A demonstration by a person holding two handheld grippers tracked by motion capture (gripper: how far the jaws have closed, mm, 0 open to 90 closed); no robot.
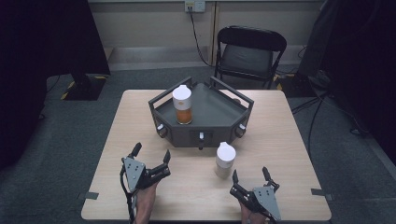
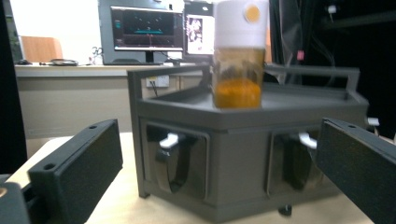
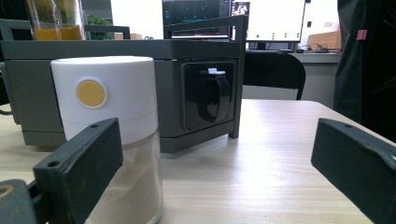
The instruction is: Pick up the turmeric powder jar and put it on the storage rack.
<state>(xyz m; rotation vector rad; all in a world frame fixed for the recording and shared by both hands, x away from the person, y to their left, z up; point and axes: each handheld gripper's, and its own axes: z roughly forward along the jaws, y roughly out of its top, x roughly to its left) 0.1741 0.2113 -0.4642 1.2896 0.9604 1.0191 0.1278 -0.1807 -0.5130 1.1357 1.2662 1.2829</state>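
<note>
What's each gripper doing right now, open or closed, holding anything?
Left gripper: open, holding nothing, facing the grey rack.
Right gripper: open, holding nothing, just short of the white-capped jar.

Light wooden table [image 1: 280,140], landmark for all positions. Black folding chair [image 1: 247,56]: behind the table's far edge, seat facing it. White wall socket [image 1: 194,5]: on the wall beyond the table, above the chair's left side; a black cable [image 1: 196,37] hangs down from it. Dark stand base [image 1: 84,86] edged with yellow-black tape: on the floor beyond the table's far left corner. Grey carpet [image 1: 70,140]: around the table. Grey tape strips [image 1: 90,195]: at the table's near corners. Monitor [image 2: 147,30] on a desk [image 2: 70,70]: well behind the table
</note>
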